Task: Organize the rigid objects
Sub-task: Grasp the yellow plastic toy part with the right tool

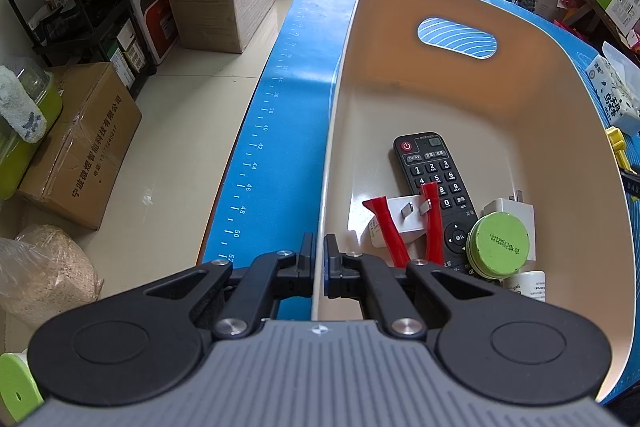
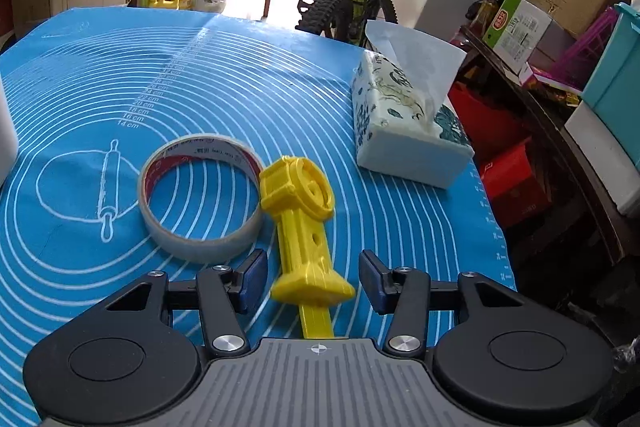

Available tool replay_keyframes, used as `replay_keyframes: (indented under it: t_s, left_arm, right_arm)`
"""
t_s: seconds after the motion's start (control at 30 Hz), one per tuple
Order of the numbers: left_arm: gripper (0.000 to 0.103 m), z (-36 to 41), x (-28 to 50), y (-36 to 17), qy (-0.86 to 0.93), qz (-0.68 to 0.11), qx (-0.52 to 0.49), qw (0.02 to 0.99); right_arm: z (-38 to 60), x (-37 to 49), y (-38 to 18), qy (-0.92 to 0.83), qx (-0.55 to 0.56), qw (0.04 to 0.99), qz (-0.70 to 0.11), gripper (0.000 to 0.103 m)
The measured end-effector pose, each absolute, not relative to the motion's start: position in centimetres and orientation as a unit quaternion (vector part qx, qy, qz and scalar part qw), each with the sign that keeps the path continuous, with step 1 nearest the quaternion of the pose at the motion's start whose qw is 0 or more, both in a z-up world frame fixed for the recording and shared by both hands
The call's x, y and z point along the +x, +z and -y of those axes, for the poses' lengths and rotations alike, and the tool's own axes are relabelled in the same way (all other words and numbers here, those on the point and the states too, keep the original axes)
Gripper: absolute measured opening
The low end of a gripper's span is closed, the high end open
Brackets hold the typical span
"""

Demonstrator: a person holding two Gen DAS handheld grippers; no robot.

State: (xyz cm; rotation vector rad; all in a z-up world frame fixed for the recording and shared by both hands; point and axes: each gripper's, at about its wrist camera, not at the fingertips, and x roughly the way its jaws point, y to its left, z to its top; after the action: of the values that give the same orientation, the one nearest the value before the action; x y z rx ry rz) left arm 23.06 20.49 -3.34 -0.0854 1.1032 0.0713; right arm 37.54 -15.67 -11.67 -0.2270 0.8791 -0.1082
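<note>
Left wrist view: the left gripper (image 1: 319,259) has its fingers (image 1: 307,253) pinched nearly together on the rim of the beige bin (image 1: 460,99), one finger outside the wall, one inside. Within the bin, close beyond the fingers, red-handled pliers (image 1: 390,227) lie over a white plug adapter (image 1: 404,217) and a black remote (image 1: 436,187); a green round tin (image 1: 500,245) leans beside the remote, with a second white charger (image 1: 516,211) behind it and a small white bottle (image 1: 526,285) below.

Seen from the right wrist, the right gripper (image 2: 313,281) has its fingers (image 2: 254,277) partly open, astride the shaft of the yellow plastic tool (image 2: 300,227) without pressing it. The tool lies on the blue mat (image 2: 100,87) covering the bench. A roll of tape (image 2: 200,199) touches the tool's left side; a tissue box (image 2: 404,135) sits beyond, to its right.
</note>
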Motion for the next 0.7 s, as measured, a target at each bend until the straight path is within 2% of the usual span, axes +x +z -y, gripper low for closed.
replay_keyframes:
  t_s: [0.1, 0.17, 0.7]
  left_arm:
    - [0.005, -20.5, 23.1, -3.3, 0.034, -0.524, -0.040, 0.850]
    - [0.005, -20.5, 23.1, -3.3, 0.034, -0.524, -0.040, 0.850]
    - [0.005, -20.5, 23.1, -3.3, 0.034, -0.524, -0.040, 0.850]
  right_arm:
    - [16.1, 38.2, -11.6, -0.041, -0.094, 0.898, -0.428, 0.055]
    - [16.4, 38.5, -11.5, -0.028, -0.074, 0.897, -0.436, 0.037]
    - [16.8, 35.8, -9.8, -0.031, -0.025, 0.911, -0.411, 0.035]
